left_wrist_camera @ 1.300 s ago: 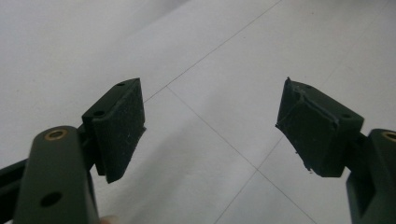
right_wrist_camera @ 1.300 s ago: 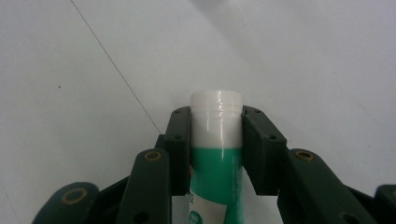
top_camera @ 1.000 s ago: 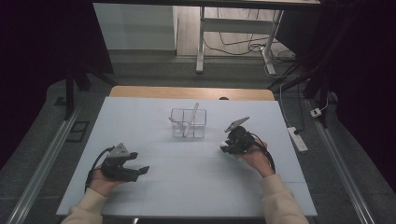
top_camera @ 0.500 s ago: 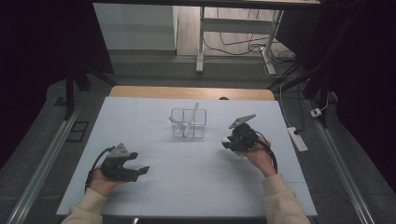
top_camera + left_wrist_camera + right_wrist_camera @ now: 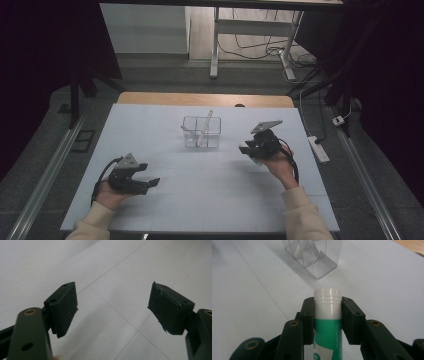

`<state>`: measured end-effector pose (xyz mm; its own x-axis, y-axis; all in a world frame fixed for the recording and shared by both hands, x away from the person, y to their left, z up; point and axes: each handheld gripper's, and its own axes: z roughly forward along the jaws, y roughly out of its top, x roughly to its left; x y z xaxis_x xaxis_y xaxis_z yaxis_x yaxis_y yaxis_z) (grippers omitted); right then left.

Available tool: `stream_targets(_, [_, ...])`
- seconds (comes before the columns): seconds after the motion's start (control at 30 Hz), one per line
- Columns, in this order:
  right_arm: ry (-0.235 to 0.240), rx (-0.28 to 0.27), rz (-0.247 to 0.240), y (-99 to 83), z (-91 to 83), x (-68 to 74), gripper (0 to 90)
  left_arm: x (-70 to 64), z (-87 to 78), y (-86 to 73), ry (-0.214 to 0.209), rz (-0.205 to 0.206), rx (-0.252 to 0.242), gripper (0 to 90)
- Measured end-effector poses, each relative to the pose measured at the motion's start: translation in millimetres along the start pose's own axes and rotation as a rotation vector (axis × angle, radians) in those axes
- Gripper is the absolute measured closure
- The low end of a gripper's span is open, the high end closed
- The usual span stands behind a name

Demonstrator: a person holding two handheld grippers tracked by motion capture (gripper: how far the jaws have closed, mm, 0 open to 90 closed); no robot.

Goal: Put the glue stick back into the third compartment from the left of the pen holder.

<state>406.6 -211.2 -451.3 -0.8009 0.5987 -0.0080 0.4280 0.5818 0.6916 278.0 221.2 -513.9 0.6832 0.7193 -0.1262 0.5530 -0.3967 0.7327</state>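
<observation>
right claw (image 5: 248, 148) clamped on tube (image 5: 328, 315), white cap forward | just right of bin (image 5: 201, 132), nudged slightly outward and up over last second, not yet above it | left claw (image 5: 150, 183) wide, empty, unmoved, well left-front of bin on desk (image 5: 150, 125) | likely next: swing over bin, drop tube in

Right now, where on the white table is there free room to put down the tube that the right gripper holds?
Bare table lies between the left gripper and the right gripper, in front of the clear box. The far left corner is free too. The box itself already holds a stick, and the tube is close to it.
</observation>
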Motion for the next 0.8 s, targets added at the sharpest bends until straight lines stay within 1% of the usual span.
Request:
stream_targets(0.23, [-0.003,-0.094,0.027,2.2,-11.4,-1.3,64.6,-0.1,0.1,0.0,0.000,0.000,0.001,23.3])
stream_targets(0.5, [0.004,-0.160,0.035,4.1,-20.0,-1.7,64.6,-0.2,0.1,0.0,-0.001,0.001,0.001,23.3])
stream_targets(0.6, [0.001,-0.185,0.038,5.1,-23.1,-0.8,64.6,-0.3,0.2,0.1,-0.001,0.001,0.001,23.3])
stream_targets(0.67, [0.000,-0.213,0.045,5.8,-25.0,-0.4,64.6,-0.2,0.3,0.1,-0.001,0.002,0.002,23.3])
stream_targets(0.8, [-0.001,-0.243,0.057,7.6,-28.1,0.2,64.6,-0.3,-0.3,0.2,0.000,0.000,-0.001,23.3])
